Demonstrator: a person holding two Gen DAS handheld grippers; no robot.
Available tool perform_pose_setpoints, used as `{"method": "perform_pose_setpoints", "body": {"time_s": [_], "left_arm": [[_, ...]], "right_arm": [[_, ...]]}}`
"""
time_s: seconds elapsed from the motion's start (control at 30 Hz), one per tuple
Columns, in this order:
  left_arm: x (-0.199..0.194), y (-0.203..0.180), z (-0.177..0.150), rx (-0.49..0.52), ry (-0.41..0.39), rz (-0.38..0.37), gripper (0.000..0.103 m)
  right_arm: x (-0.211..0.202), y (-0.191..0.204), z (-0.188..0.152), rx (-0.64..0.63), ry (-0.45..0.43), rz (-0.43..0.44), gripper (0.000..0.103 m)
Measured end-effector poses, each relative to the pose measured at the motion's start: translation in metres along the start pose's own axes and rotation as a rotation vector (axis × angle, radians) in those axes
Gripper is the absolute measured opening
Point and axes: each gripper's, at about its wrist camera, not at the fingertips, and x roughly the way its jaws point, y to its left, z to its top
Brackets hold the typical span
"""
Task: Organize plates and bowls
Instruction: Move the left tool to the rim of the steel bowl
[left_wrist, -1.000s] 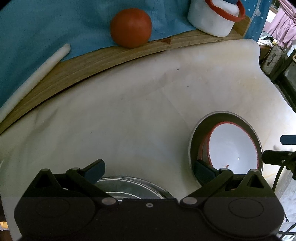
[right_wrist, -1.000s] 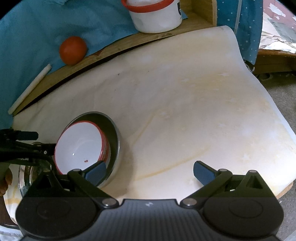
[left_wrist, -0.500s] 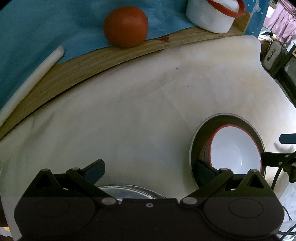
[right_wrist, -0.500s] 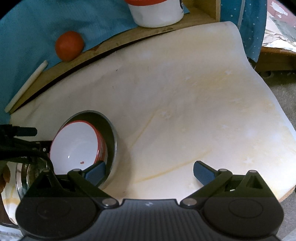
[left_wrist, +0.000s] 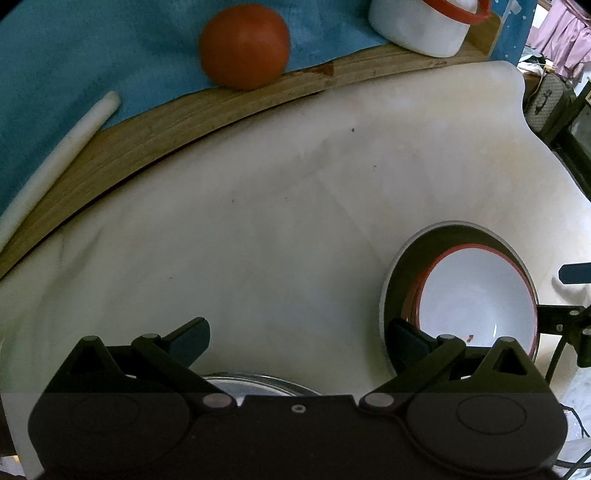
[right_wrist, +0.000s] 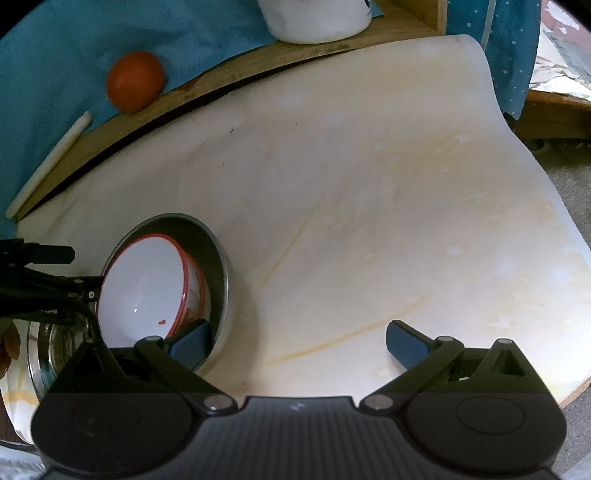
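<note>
A white bowl with a red rim (left_wrist: 476, 299) sits tilted inside a steel bowl (left_wrist: 410, 258) on the cream table cover; both show in the right wrist view, the white bowl (right_wrist: 144, 288) in the steel bowl (right_wrist: 210, 254). My left gripper (left_wrist: 299, 341) is open and empty, above a steel plate (left_wrist: 258, 384) whose rim shows under it. My right gripper (right_wrist: 297, 341) is open and empty; its left fingertip (right_wrist: 188, 341) is by the steel bowl's near rim. The steel plate (right_wrist: 55, 350) lies left of the bowls.
A tomato (left_wrist: 243, 46) and a white rod (left_wrist: 55, 162) lie on blue cloth on a wooden ledge (left_wrist: 184, 125) at the back. A white container with red rim (left_wrist: 424, 22) stands at back right. The table edge (right_wrist: 546, 192) drops off to the right.
Both grippers have moved forward and a little down: the tomato and container slid up in view, the bowls came closer. Jaws stayed open. The bowls have not moved on the table.
</note>
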Motion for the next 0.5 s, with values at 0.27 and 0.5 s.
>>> {"method": "perform_pose_setpoints", "body": {"time_s": [0.27, 0.5], "left_arm": [[0.0012, -0.0014, -0.0005, -0.002, 0.001, 0.003, 0.102], [0.0035, 0.0034, 0.0003, -0.019, 0.001, -0.016, 0.099]], "right_arm": [[0.0030, 0.0028, 0.0006, -0.012, 0.014, -0.003, 0.103], [0.0047, 0.0053, -0.0005, -0.014, 0.015, -0.005, 0.103]]}}
